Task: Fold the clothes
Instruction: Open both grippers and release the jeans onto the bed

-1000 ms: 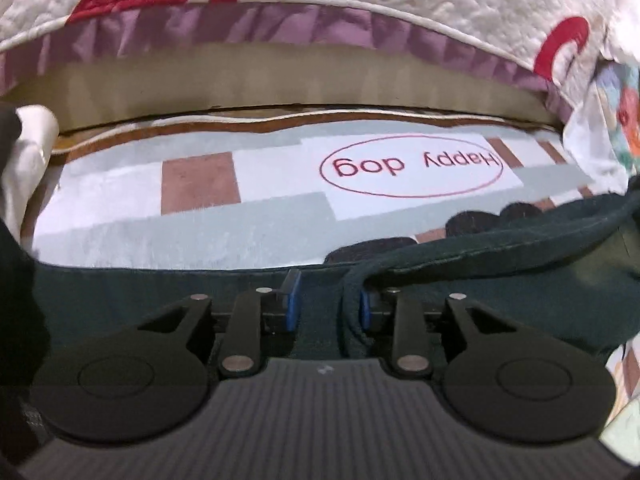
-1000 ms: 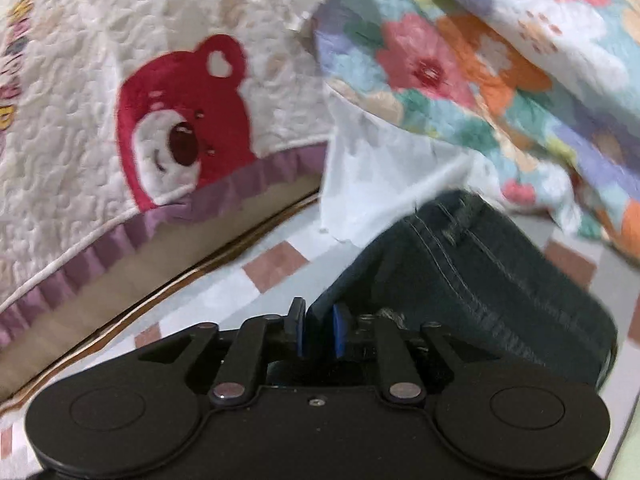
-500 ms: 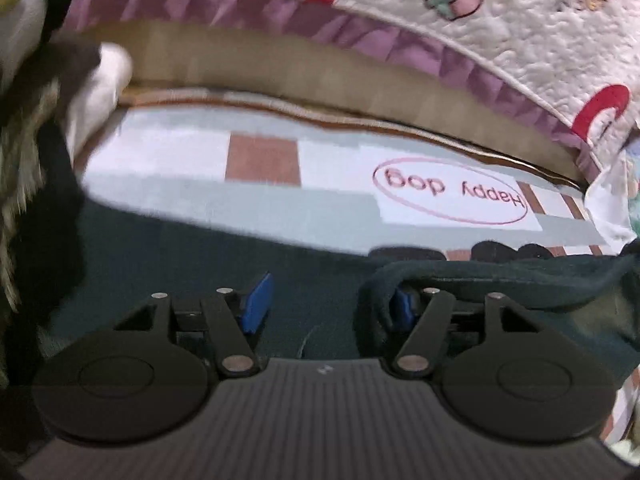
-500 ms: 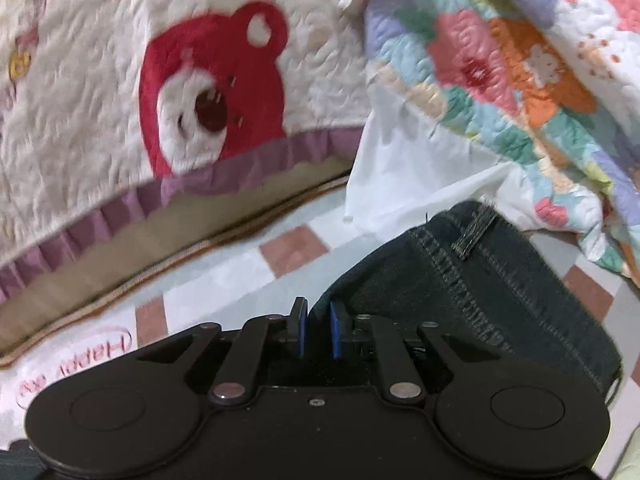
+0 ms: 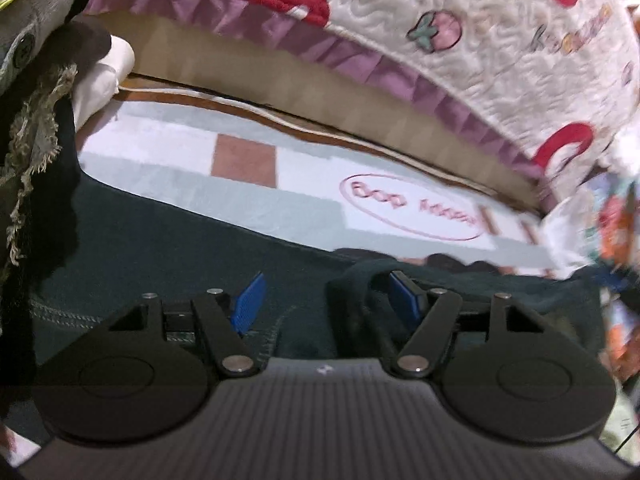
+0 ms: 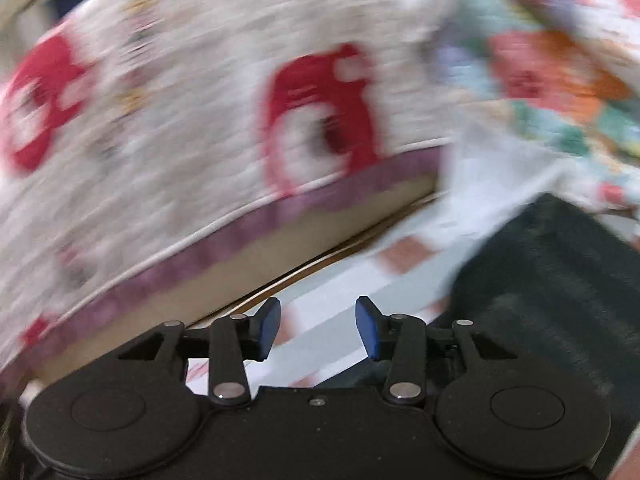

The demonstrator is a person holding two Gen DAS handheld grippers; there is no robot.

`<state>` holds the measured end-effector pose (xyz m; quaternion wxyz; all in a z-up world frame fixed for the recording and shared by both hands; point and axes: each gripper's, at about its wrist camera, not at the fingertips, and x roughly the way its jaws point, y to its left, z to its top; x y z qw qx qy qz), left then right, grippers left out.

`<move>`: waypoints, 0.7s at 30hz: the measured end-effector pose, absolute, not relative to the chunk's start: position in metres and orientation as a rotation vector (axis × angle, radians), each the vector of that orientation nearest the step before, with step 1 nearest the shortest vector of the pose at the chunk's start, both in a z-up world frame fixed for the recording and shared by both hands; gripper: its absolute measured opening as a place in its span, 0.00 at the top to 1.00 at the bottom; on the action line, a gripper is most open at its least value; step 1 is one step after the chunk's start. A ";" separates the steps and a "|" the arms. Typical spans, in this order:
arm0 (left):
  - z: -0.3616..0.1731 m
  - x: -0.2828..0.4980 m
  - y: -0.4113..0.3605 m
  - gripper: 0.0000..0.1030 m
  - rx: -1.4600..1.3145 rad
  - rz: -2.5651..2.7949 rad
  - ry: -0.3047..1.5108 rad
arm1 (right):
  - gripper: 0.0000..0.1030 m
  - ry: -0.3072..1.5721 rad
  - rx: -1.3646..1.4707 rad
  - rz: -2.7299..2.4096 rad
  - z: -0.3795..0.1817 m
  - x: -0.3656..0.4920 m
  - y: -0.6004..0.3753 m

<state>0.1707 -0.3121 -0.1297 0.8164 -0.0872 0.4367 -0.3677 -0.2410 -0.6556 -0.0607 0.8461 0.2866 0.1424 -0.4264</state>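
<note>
Jeans [image 5: 160, 264] lie released; left gripper [image 5: 326, 300] and right gripper [image 6: 318, 328] jaws just opened, apart

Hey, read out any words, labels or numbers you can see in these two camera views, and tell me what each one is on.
"Happy dog": upside down in a red oval on the pale checked mat, blurred here, "Happy" partly guessed.
Pastel lettering on the white quilted bedcover with red bears: too blurred to read.
Right wrist view: nothing readable.
</note>
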 end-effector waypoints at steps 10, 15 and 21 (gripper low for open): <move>-0.118 0.103 -0.290 0.36 -0.013 -0.857 0.884 | 0.54 0.883 0.434 -0.616 -0.130 -0.129 -0.595; -0.109 0.077 -0.269 0.35 0.103 -0.825 0.851 | 0.51 0.903 0.379 -0.629 -0.129 -0.069 -0.616; -0.098 0.055 -0.238 0.33 0.227 -0.836 0.872 | 0.51 0.907 0.250 -0.561 -0.130 -0.016 -0.618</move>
